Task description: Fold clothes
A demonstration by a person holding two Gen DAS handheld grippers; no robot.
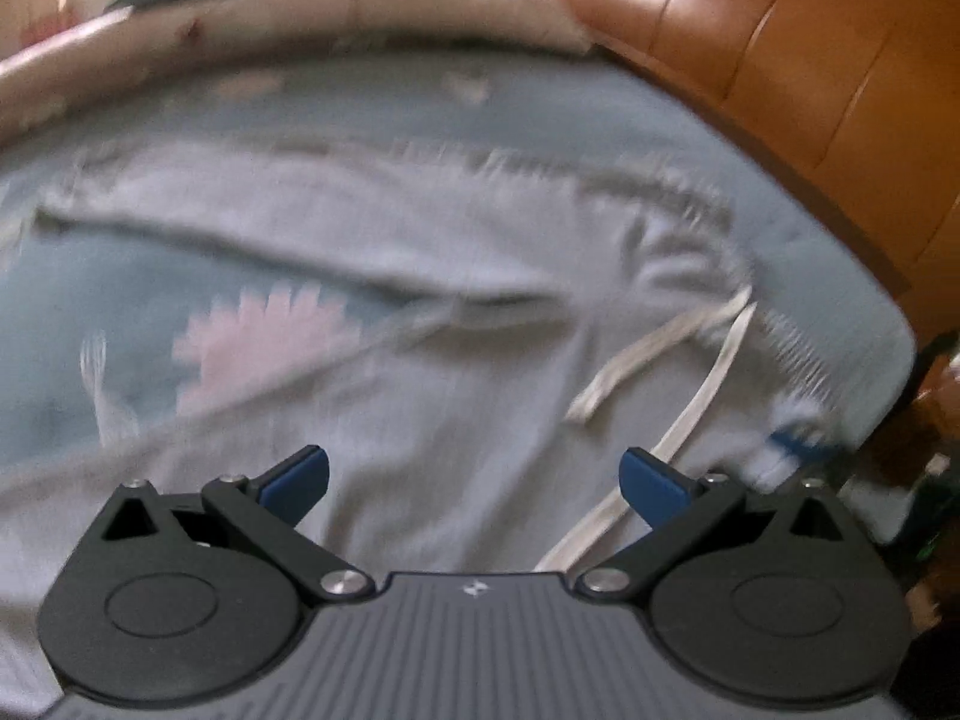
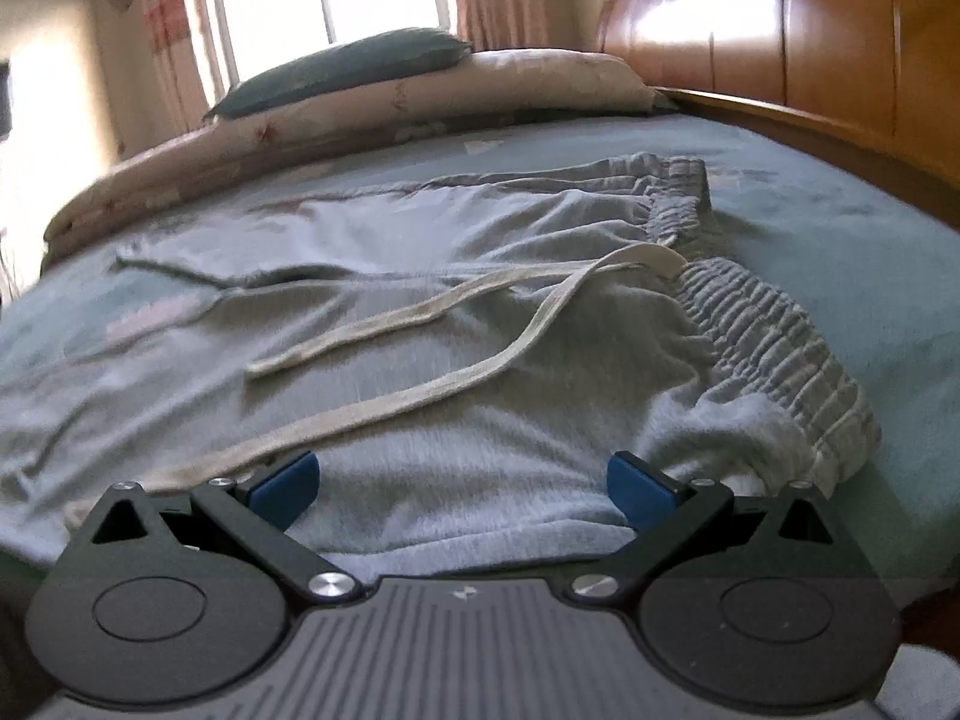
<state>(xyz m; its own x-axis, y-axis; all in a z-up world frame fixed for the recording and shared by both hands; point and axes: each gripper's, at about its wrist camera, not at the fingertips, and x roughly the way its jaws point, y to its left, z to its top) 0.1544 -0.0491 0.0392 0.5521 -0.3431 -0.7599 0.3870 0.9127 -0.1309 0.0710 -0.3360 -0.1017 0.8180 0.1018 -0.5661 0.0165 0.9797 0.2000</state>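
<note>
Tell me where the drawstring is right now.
In the right wrist view, the cream drawstring lies across the grey sweatpants, running from the waistband at right toward the open right tool.

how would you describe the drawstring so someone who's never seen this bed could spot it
On the blue-green bedspread lie grey sweatpants, their gathered waistband toward the wooden headboard. From the waistband's middle, two flat cream drawstring tails trail across the fabric: the only pale strips on the grey.
</note>
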